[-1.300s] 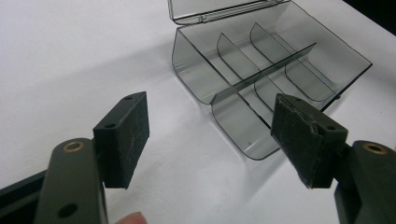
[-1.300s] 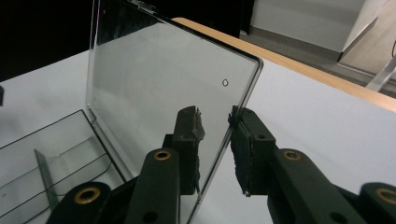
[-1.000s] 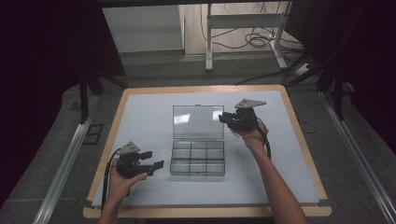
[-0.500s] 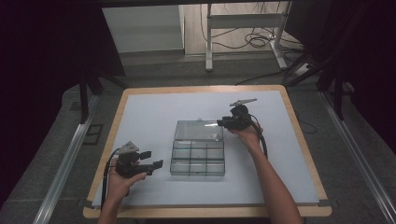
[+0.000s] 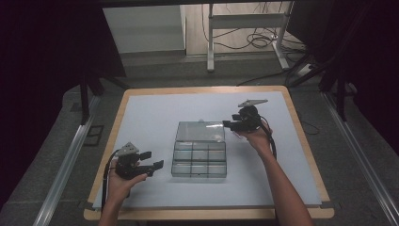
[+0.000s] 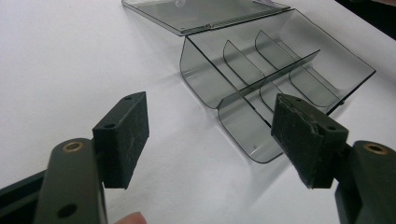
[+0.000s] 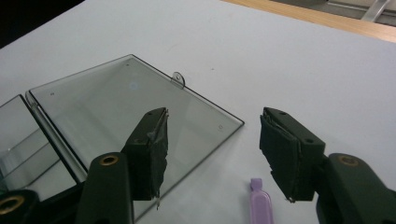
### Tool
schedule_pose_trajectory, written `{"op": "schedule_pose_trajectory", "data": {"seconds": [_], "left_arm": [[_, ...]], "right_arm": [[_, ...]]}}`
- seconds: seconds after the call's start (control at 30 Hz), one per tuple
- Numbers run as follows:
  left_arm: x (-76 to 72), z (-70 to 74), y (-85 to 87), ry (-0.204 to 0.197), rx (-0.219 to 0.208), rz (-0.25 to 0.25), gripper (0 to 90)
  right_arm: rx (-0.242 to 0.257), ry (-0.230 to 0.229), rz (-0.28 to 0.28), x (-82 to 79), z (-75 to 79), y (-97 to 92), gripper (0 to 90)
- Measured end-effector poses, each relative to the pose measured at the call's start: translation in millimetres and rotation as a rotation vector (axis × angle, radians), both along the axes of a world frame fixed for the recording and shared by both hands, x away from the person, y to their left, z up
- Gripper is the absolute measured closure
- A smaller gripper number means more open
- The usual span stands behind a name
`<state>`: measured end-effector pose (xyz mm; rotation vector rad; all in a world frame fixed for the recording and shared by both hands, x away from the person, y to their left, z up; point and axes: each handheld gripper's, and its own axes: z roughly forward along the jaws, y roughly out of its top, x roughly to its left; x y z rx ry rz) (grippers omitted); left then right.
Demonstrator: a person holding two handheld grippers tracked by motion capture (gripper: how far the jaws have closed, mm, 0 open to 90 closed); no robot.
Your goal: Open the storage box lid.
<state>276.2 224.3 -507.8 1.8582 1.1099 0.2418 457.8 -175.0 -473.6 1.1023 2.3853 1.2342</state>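
I hold my right hand-held gripper (image 5: 234,125) at the right edge of the flat lid (image 5: 200,132) of the clear smoky plastic organizer box with small compartments (image 5: 199,157), which sits in the middle of the white counter (image 5: 155,113). Its jaws have just been opening and now they stand moderately wide with nothing pressed between the pads; I think this is because the lid is already laid fully back on the counter and needs no more grip. My left hand-held gripper (image 5: 153,160) rests low at the left side of the box, jaws wide and empty, probably waiting near the tray to steady it or to reach into a compartment. The box lies with its hinge away from me, so the open tray faces my side. In the left gripper view I see the curved dividers (image 6: 261,70) inside the tray and that the compartments look empty, which the high view does not make clear. In the right gripper view I see the small clasp tab (image 7: 178,78) on the lid edge and a little lilac plastic piece (image 7: 260,205) lying on the counter between my jaws, just beside the lid corner; what this piece is I cannot tell.
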Motion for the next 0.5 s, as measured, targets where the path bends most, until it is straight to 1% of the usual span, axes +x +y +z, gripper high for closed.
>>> {"op": "schedule_pose_trajectory", "data": {"seconds": [0.1, 0.23, 0.4, 0.43, 0.5], "left_arm": [[-0.5, -0.2, -1.1, 0.001, 0.014, 0.005, 27.9], [-1.1, 0.4, -1.0, 0.002, 0.026, 0.004, 27.6], [-1.8, 1.4, -0.3, -0.003, 0.019, 0.002, 27.6], [-1.7, 1.4, -0.3, -0.005, 0.022, -0.001, 27.5], [-2.3, 1.6, -1.2, -0.003, 0.020, 0.001, 27.5]], "right_arm": [[-0.022, -0.015, 0.006, -4.1, 1.6, -3.7, 40.1], [-0.071, -0.004, 0.007, -9.4, 0.7, -9.8, 39.5], [-0.097, 0.003, -0.010, -16.5, 2.1, -19.5, 39.5], [-0.104, 0.013, -0.011, -17.9, 2.8, -21.6, 38.8], [-0.091, 0.025, -0.007, -20.9, 4.3, -24.7, 38.7]]}}
